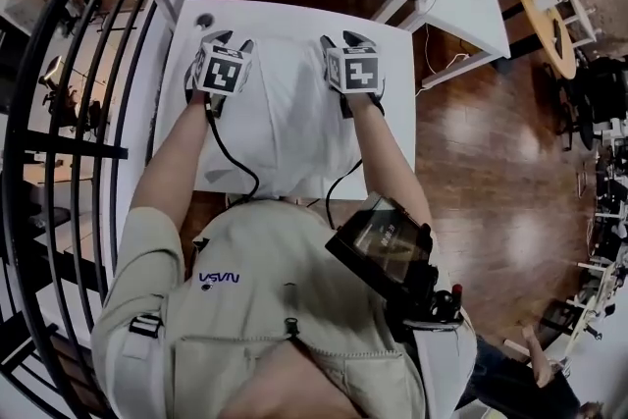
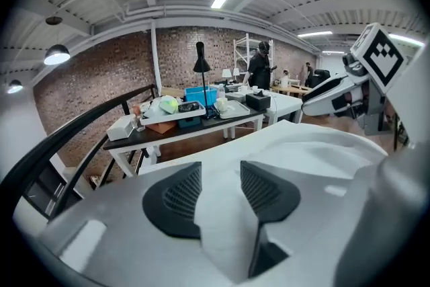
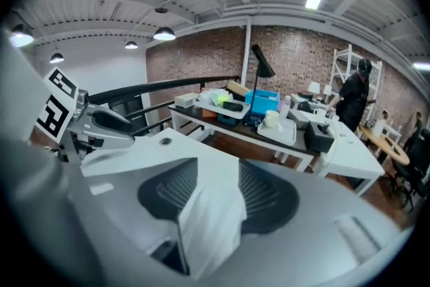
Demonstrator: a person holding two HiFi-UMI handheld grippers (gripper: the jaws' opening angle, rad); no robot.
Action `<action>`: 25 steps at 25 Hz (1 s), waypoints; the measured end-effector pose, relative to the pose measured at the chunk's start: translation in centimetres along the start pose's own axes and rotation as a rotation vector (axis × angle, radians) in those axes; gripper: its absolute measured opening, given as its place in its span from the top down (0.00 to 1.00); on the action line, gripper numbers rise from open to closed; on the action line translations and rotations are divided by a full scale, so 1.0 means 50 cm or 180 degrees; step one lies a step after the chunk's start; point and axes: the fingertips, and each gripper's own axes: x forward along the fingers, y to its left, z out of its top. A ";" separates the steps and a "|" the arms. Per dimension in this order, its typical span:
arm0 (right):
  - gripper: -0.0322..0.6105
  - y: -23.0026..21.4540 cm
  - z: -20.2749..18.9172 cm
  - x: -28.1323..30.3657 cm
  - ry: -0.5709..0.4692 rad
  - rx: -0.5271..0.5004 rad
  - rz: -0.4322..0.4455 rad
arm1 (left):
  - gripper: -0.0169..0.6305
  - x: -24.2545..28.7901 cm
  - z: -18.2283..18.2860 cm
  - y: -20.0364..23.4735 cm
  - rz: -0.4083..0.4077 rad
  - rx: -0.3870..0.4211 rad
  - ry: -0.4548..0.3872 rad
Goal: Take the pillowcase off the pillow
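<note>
Head view, looking steeply down: a person is standing at a white surface (image 1: 395, 83), holding the left gripper (image 1: 232, 41) and the right gripper (image 1: 341, 39) side by side at the far end of a white pillowcase (image 1: 285, 118). The pillowcase is lying lengthwise between the forearms, with its near end reaching the surface's near edge by the person's body. Whether the pillow is inside cannot be told, since everything is white on white.

Left gripper view: the two dark ribbed fingers (image 2: 176, 201) are standing partly apart. A fold of the white fabric is filling the gap and touching both, so they are pinching it. Right gripper view: its fingers (image 3: 168, 195) are likewise pinching a bunched fold, which is draping toward the camera.

Likely risks: each hold seems to be taking only a thin fold, so the fabric may slip free under a firm pull. If either pinch is catching the pillow as well, pillow and case would travel together, perhaps off the near edge. The black cable (image 1: 231, 152) trailing across the fabric could snag.

Only the gripper views are showing the fabric between the fingers, because in the head view the marker cubes are covering that spot. Only the head view is showing the pillowcase's full length and where it is lying on the surface.
</note>
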 end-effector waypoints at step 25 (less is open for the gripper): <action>0.93 -0.021 -0.119 0.089 0.0827 -0.0042 -0.0118 | 0.95 -0.011 -0.065 -0.018 -0.0226 0.0111 0.0341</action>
